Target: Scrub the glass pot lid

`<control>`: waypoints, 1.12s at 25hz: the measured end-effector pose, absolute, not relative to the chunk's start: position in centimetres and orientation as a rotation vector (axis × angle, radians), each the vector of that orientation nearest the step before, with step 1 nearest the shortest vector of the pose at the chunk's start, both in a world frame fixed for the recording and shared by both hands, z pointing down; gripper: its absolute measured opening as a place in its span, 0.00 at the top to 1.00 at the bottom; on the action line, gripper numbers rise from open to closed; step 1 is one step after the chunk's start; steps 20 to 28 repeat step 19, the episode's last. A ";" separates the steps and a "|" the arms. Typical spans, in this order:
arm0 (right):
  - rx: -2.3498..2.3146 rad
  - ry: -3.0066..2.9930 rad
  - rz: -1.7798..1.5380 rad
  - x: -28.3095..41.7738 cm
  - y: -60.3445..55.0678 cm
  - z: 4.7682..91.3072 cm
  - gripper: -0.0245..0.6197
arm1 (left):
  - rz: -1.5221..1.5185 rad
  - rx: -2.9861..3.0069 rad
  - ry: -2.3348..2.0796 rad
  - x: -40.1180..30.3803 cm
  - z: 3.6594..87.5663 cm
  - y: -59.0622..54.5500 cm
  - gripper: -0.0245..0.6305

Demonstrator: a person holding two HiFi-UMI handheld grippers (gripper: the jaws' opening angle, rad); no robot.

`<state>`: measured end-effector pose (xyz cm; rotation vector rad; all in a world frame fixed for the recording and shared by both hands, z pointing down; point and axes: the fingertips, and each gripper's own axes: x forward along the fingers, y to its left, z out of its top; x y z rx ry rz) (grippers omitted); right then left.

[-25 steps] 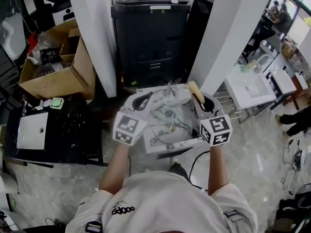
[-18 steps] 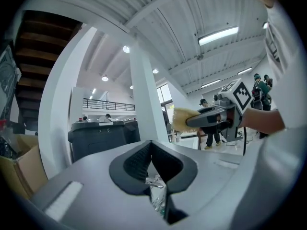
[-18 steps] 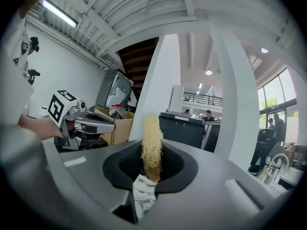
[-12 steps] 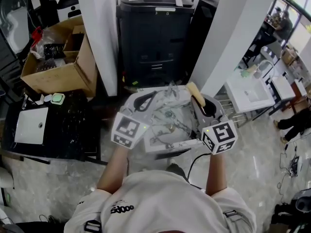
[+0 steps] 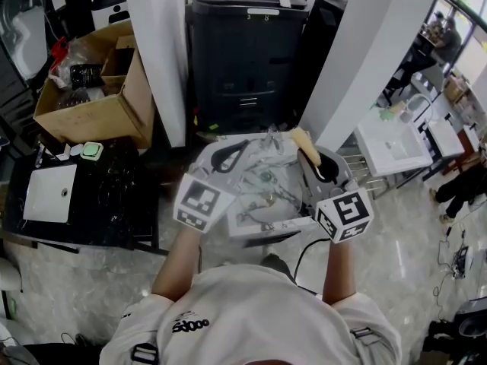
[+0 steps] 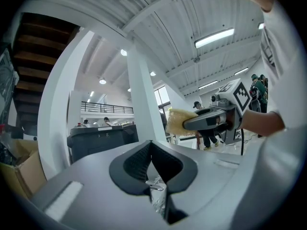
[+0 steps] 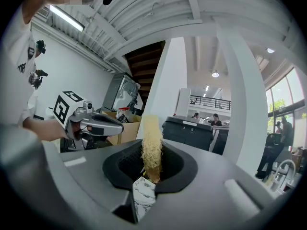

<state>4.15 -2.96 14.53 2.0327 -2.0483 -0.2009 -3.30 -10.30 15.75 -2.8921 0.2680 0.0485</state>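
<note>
A glass pot lid (image 5: 262, 192) lies flat on the small marble-patterned table (image 5: 251, 228) in front of me, hard to make out against the pattern. My left gripper (image 5: 242, 147) hovers over the table's far left part with its jaws shut; in the left gripper view (image 6: 151, 145) nothing shows between the tips. My right gripper (image 5: 308, 152) is over the table's right side, shut on a yellow fibrous scrub sponge (image 5: 302, 139) that sticks out beyond the jaws (image 7: 152, 147). Both grippers are tilted level, above the lid and apart from it.
A black wheeled bin (image 5: 243, 44) stands behind the table between two white pillars (image 5: 163, 52). An open cardboard box (image 5: 91, 90) and a black table (image 5: 99, 204) are at left. A white sink unit (image 5: 392, 143) is at right. A cable (image 5: 304, 253) runs on the floor.
Both grippers have stayed over the table, the right one still shut on the sponge. The right marker cube has shifted slightly down and right; the view has drifted a little.
</note>
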 end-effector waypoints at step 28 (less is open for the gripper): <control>2.023 -2.065 -0.200 4.5 -3.2 15.1 0.89 | 0.011 -2.896 0.248 -2.9 16.6 -10.2 0.95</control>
